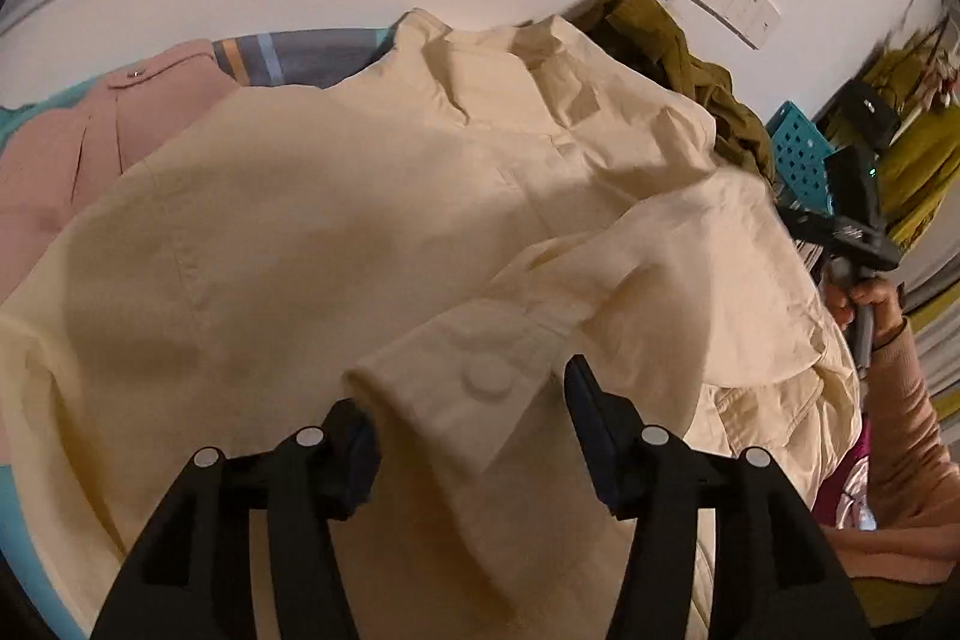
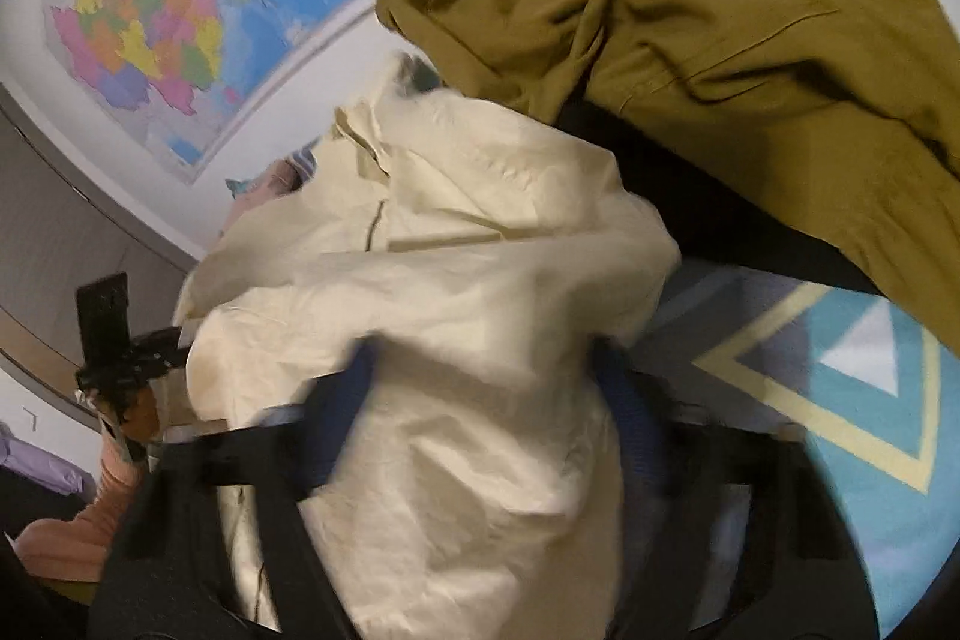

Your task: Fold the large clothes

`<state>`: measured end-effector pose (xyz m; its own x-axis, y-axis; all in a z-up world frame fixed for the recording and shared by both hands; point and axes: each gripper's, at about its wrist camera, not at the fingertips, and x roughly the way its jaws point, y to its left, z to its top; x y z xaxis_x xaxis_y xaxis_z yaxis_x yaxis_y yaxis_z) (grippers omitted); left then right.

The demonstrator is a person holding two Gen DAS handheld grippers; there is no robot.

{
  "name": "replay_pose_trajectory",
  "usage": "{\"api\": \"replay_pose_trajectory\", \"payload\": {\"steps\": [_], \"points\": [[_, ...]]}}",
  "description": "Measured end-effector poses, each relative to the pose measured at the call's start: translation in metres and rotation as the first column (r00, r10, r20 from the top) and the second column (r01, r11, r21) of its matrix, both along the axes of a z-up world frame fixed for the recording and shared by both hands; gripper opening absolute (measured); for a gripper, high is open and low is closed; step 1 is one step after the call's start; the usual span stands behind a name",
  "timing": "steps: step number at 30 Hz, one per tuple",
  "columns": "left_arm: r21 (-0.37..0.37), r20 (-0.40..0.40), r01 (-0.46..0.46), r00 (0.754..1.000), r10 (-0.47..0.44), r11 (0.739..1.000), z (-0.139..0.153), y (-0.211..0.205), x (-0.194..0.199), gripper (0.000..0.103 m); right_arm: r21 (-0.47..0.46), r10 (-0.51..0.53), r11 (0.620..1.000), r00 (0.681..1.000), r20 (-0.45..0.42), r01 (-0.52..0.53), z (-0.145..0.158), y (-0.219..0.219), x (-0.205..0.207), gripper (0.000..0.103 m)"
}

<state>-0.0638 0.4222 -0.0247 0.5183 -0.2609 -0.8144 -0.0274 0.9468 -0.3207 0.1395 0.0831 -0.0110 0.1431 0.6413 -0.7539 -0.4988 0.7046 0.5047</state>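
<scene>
A large cream shirt lies spread over the bed, collar at the far side. Its buttoned sleeve cuff lies between the wide-apart fingers of my left gripper, which is open around it. In the right wrist view the same cream shirt is bunched up between the fingers of my right gripper, which stand apart with the cloth between them; the view is blurred. The right gripper also shows in the left wrist view, at the shirt's right edge.
An olive-green garment is heaped beside the shirt, also in the left wrist view. A pink garment lies at the left. A blue perforated basket stands at the right. A patterned blue bedspread lies underneath. A map hangs on the wall.
</scene>
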Motion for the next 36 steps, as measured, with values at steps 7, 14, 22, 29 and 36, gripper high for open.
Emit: {"api": "replay_pose_trajectory", "payload": {"steps": [7,14,22,29,36], "points": [[-0.044,0.045,0.021,0.999,-0.019,0.999,0.010,0.004,-0.010,0.083,-0.071,-0.099,0.992,0.990,0.101,0.107,0.017,-0.026,0.015,0.008],[0.020,-0.051,0.114,0.992,-0.113,0.993,-0.013,-0.032,0.017,0.081,-0.112,-0.132,0.983,0.983,0.128,0.147,0.021,-0.026,0.008,0.044],[0.042,-0.005,0.040,0.999,-0.040,0.998,-0.014,-0.018,0.021,0.004,-0.082,0.007,0.996,0.933,0.360,0.024,0.083,0.014,-0.057,0.050],[0.091,0.000,0.011,1.000,-0.011,0.996,-0.010,-0.010,0.014,0.009,-0.196,0.392,0.916,0.886,0.249,-0.350,0.018,0.144,-0.103,0.039],[0.200,0.038,-0.064,0.998,0.058,0.978,-0.010,0.001,-0.002,0.037,-0.253,0.368,0.907,0.926,0.089,-0.337,-0.033,0.156,-0.080,0.035]]}}
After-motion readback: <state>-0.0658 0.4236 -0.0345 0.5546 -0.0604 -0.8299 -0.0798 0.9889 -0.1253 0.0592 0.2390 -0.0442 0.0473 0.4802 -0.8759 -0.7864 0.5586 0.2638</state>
